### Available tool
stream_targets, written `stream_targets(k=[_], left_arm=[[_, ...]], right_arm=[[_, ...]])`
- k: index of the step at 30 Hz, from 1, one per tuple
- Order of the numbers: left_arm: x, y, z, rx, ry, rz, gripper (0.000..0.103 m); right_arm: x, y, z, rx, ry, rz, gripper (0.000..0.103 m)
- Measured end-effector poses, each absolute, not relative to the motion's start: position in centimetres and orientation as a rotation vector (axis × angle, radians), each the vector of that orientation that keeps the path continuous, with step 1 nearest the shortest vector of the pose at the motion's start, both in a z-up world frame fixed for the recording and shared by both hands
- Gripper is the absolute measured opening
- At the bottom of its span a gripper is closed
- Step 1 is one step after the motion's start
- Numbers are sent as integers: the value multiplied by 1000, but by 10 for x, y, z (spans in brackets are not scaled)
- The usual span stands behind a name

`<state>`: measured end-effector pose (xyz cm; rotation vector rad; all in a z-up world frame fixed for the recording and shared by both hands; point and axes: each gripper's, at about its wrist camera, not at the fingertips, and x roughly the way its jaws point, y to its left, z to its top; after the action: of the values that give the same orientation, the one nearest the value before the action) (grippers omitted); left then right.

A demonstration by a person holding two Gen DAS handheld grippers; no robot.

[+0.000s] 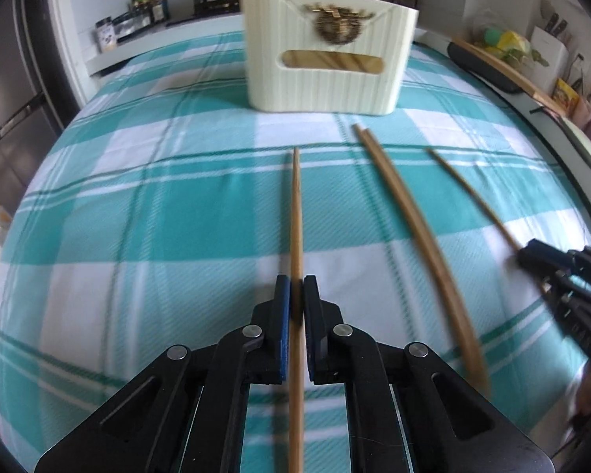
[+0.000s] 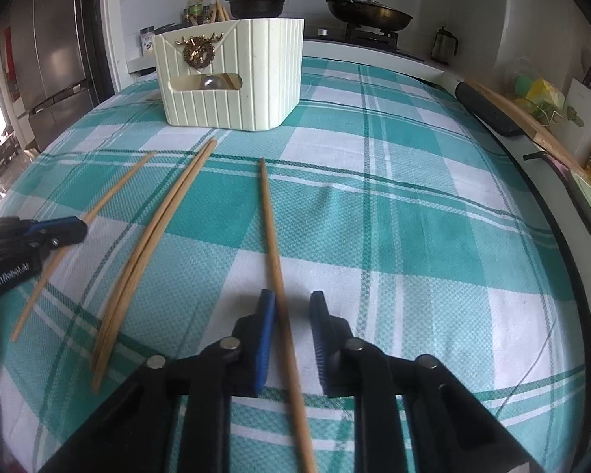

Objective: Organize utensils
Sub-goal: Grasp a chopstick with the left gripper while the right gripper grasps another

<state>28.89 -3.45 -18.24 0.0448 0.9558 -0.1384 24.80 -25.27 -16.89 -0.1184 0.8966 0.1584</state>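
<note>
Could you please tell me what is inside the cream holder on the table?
Through the holder's front slot, the right wrist view shows a shiny rounded metal piece; the left wrist view shows wood. Wooden sticks rise above its rim. The walls hide everything else.

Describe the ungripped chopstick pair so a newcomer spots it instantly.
On the teal plaid tablecloth, in front of the cream ribbed utensil holder, the chopstick pair lies in the middle. It sits between the left single, clamped in the left gripper, and the right single, straddled by the right gripper. Only these two lie side by side, touching.
</note>
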Motion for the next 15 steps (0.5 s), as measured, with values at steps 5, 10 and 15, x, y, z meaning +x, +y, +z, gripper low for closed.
stream_targets(k=[5, 10, 15], left_arm=[[270, -2, -183, 107, 986, -127, 8], [271, 24, -181, 117, 1046, -150, 53], [298, 41, -178, 37, 1117, -271, 77]], right_arm=[[232, -271, -166, -148, 948, 148, 13], [226, -292, -163, -225, 1026, 169, 15], [241, -306, -151, -147, 1100, 276, 51]])
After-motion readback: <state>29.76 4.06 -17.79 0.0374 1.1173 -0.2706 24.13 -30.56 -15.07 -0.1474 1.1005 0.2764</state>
